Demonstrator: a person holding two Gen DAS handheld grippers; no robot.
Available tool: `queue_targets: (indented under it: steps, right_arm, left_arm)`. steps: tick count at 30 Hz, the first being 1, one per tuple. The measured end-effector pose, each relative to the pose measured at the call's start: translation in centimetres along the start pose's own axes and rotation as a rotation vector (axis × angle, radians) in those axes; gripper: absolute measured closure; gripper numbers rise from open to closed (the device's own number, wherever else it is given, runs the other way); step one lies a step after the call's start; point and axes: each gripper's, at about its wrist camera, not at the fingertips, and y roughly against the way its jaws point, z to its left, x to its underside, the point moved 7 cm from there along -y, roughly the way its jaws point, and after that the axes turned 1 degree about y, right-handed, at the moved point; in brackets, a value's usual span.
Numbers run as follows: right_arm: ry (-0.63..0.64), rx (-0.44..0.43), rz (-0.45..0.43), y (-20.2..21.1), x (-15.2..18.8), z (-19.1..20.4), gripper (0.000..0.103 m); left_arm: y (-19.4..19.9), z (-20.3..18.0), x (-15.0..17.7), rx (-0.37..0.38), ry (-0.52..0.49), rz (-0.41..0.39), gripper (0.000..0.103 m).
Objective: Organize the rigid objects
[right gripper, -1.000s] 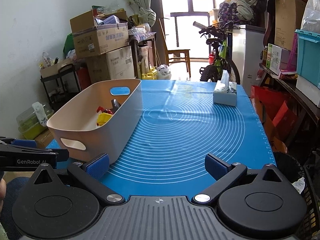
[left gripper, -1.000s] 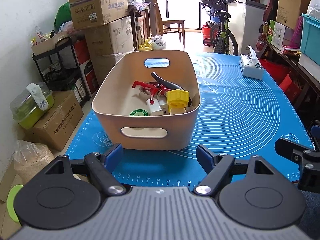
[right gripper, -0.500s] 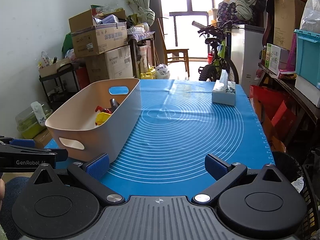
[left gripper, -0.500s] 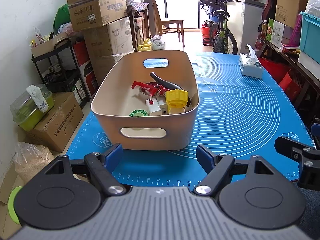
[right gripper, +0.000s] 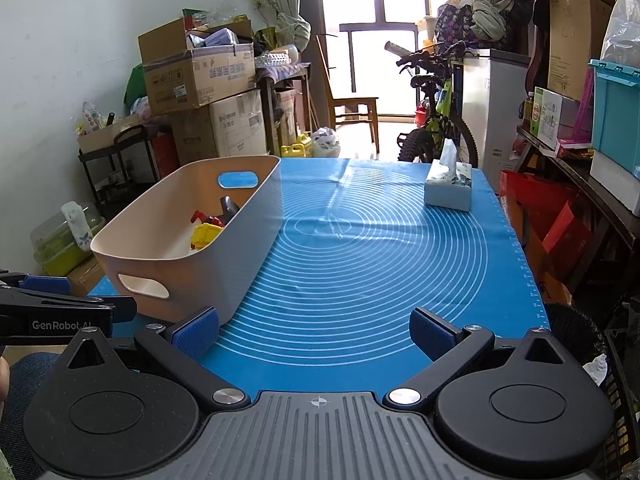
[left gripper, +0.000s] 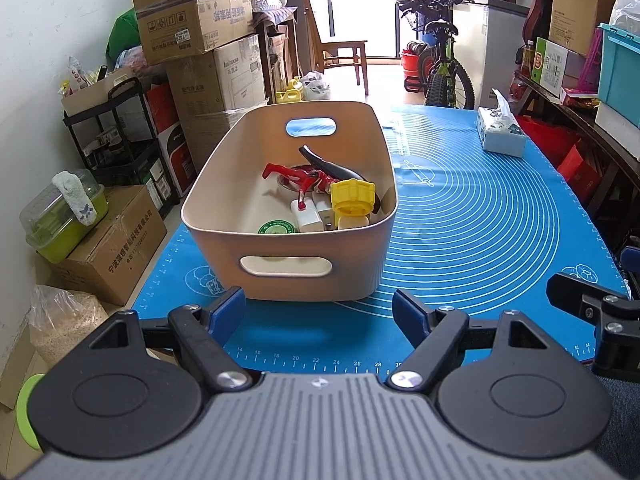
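A beige plastic bin (left gripper: 288, 236) (right gripper: 248, 248) stands on the left half of the blue mat (left gripper: 480, 220) (right gripper: 380, 248). Inside it lie a yellow cap (left gripper: 353, 197) (right gripper: 206, 234), a red tool (left gripper: 298, 176), a black handle (left gripper: 328, 164), a white charger (left gripper: 306, 216) and a green-and-white lid (left gripper: 277, 228). My left gripper (left gripper: 320, 308) hangs open just in front of the bin's near wall, nothing between its blue pads. My right gripper (right gripper: 314, 330) is open over the mat's near edge, to the right of the bin, and holds nothing.
A tissue box (left gripper: 500, 136) (right gripper: 448, 190) sits at the mat's far right. Stacked cardboard boxes (left gripper: 200, 40) and a black shelf (left gripper: 116, 132) line the left wall. A bicycle (left gripper: 440, 64) and a chair (left gripper: 344, 56) stand beyond the table; shelves (right gripper: 580, 152) run along the right.
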Motion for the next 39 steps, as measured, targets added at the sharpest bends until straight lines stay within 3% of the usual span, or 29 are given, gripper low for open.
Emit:
queue_targets:
  steps: [39]
  right_arm:
    - [-0.004, 0.000, 0.015, -0.53, 0.54, -0.12, 0.003]
  left_arm:
    - [-0.11, -0.33, 0.07, 0.000, -0.015, 0.000, 0.022]
